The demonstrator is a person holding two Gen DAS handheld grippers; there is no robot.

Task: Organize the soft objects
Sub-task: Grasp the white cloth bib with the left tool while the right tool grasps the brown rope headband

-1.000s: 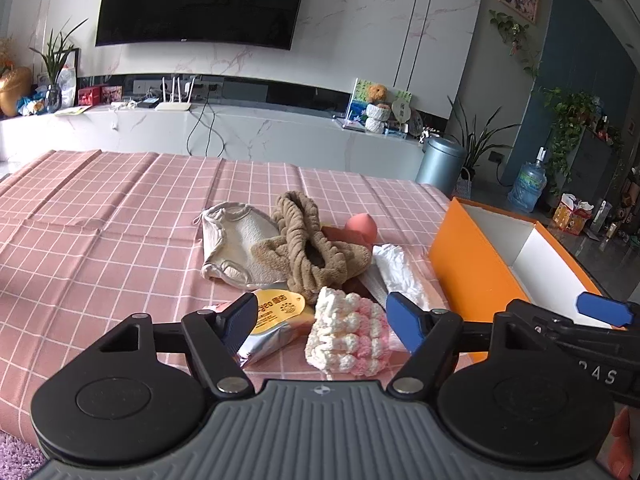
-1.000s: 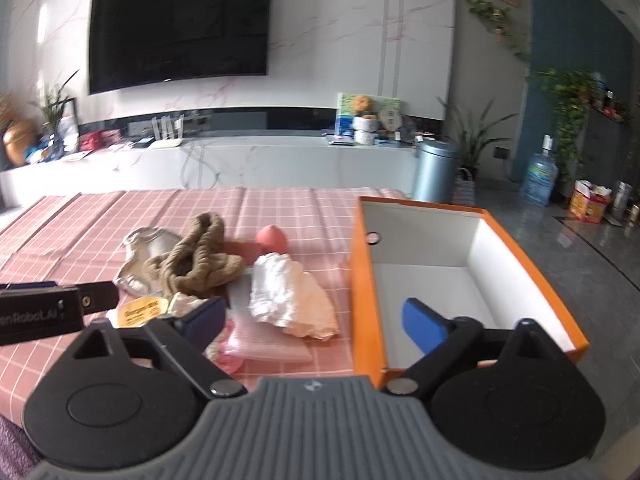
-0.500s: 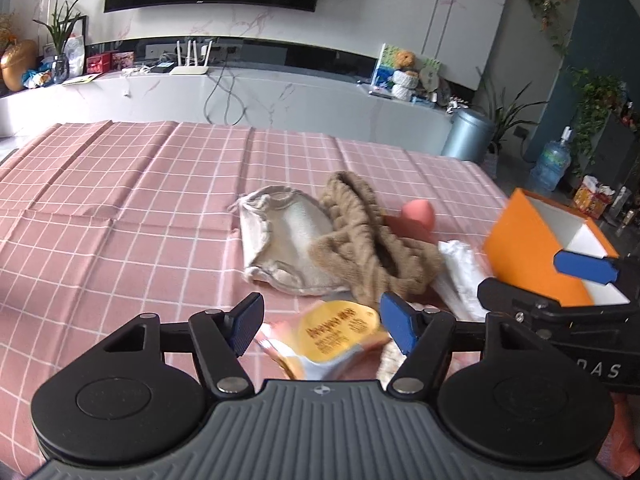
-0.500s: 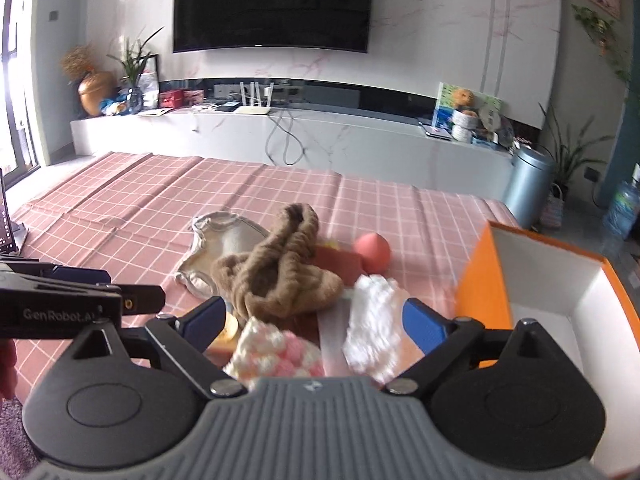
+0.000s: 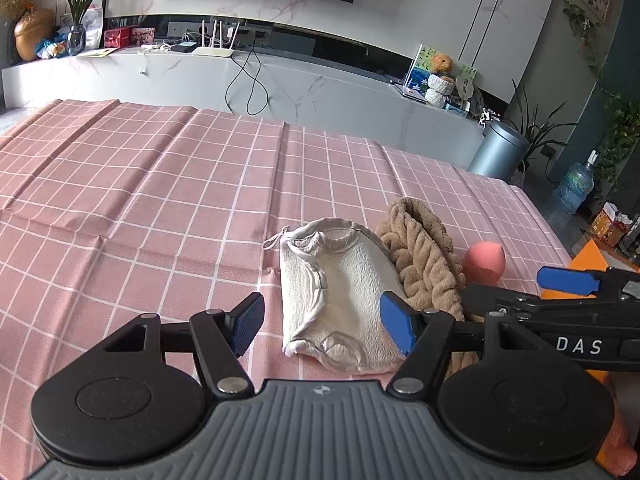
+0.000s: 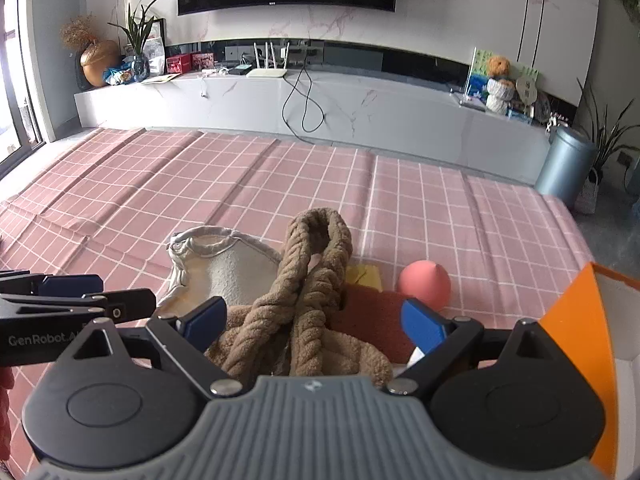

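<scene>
**Both grippers swing left onto the cloth items**

Since the earlier frames both grippers have swept leftward across the pink checked tablecloth (image 5: 160, 184) and dropped a little, so the yellow-labelled packet and the pink-and-white knitted piece that lay under the cameras are gone from both views. Left gripper (image 5: 326, 326) now hangs over the cream drawstring pouch (image 5: 340, 304), its jaws having narrowed slightly yet standing well apart, with the pouch below the gap and no pad pressing on it. Right gripper (image 6: 316, 322) has opened further and stands wide, straddling the brown plush braided band (image 6: 308, 292) without touching it, as far as the fisheye lets one judge.

Pouch and band lie touching near the middle of the cloth's near edge, the band partly over the pouch's right side. Beyond the band sit a coral egg-shaped sponge (image 6: 424, 284), a dark red pad (image 6: 372, 320) and a yellow slip (image 6: 364, 274). An orange box (image 6: 580, 320) with a white inside stands at the cloth's right edge (only one corner shows).

Nothing is held yet. Judging by the line-up, each gripper has chosen a soft piece, and the next step is probably a descent and a close before carrying to the box. Because the band overlaps the pouch, lifting one may drag the other.
</scene>
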